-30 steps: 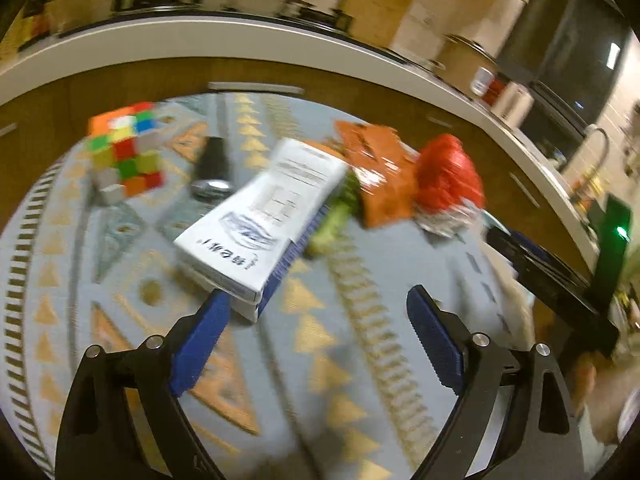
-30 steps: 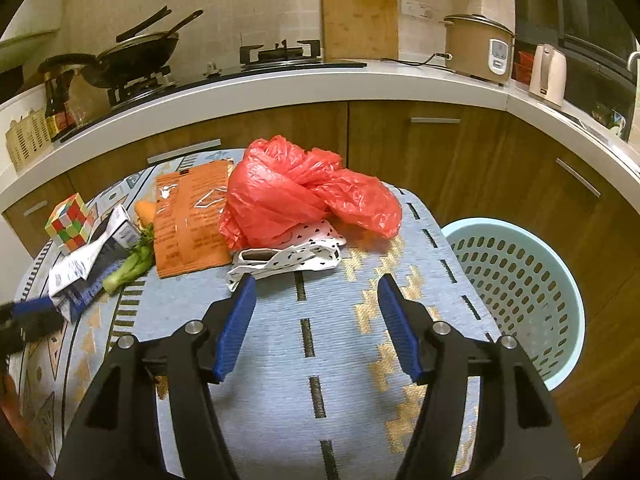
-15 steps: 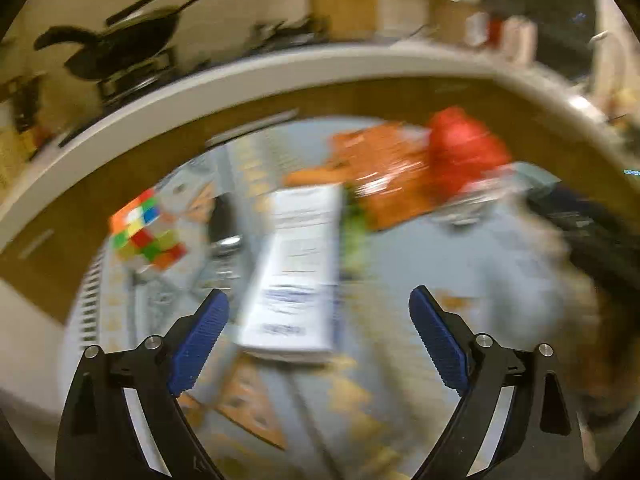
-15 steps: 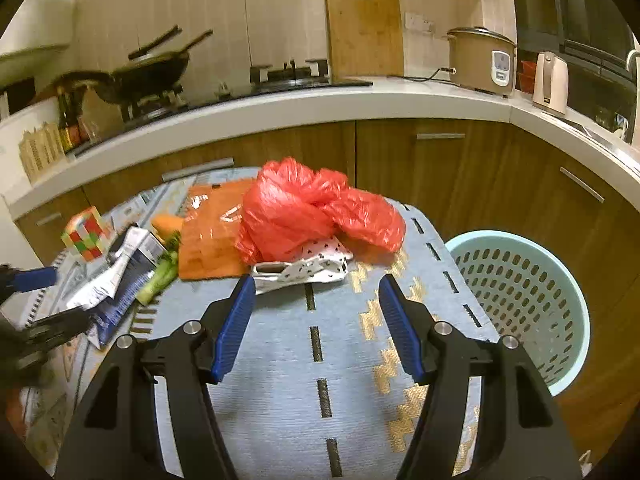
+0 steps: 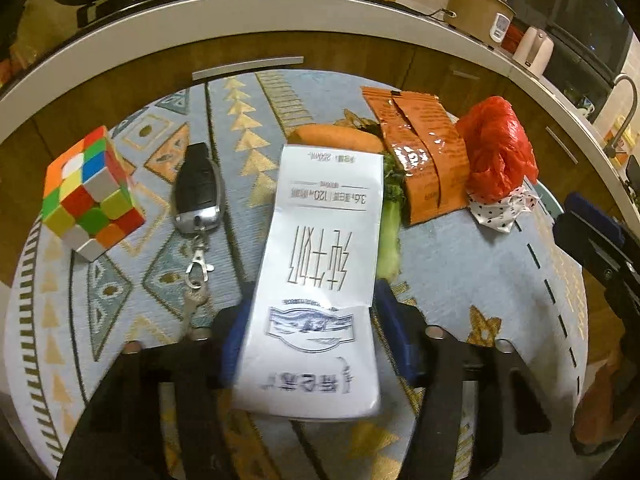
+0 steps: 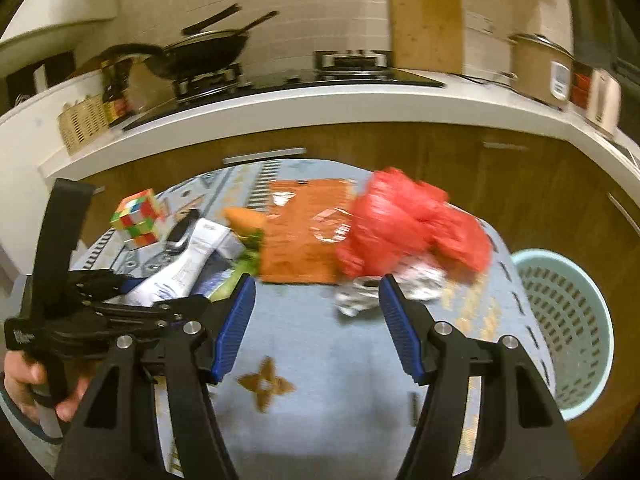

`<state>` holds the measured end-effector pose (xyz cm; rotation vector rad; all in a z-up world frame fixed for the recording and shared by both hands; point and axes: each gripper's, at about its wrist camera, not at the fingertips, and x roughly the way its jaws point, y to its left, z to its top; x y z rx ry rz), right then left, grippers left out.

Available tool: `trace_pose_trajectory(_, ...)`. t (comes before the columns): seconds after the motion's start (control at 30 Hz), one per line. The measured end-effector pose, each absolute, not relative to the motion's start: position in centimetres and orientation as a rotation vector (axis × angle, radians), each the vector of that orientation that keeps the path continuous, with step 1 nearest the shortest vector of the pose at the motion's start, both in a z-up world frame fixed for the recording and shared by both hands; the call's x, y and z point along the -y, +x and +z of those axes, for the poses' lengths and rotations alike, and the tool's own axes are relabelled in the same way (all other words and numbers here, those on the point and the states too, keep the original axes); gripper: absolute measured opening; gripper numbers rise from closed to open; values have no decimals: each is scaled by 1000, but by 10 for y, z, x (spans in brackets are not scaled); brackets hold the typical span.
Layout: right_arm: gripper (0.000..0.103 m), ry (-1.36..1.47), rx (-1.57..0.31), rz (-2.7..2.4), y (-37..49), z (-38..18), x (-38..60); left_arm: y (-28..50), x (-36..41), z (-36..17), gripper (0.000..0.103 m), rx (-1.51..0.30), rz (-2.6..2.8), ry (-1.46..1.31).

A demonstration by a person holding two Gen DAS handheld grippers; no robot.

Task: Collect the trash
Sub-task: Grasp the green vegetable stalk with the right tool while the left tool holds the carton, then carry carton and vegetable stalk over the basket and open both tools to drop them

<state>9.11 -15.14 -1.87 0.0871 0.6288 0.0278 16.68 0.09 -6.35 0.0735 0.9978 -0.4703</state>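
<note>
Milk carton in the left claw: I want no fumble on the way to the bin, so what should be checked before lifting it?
1. Left claw closed on both sides of the milk carton: ok.
2. Grip firm: cannot tell.
3. Car key clear of the carton: ok, beside it, apart.
4. Green vegetable free of the carton: cannot tell, partly hidden under its edge.
5. Right claw open, empty: ok.
6. Blue basket in view beside the table: ok.

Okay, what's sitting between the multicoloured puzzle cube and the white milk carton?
A black car key fob with a metal clip lies between the multicoloured puzzle cube and the white milk carton, clearest in the left wrist view.
</note>
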Motion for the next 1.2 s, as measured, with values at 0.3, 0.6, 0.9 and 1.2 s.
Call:
trace_pose_trajectory(0.3,41,151,-815,151,140,-42,114,135,-53,-51,53,-947,-371,-24)
trace_pose_trajectory(0.6,39,183,-899,90,181,-65,89,131,-85,-50,53,-943,-339,-85)
trace_pose_trajectory(0.9,12,125,-841,116,167,-63,88,117,-87,-45,53,-909,-339,-89)
trace_pose_trajectory(1.2,11,118,-731,170,117,-35,93,104,-81,-25,53,-855,-356,-92)
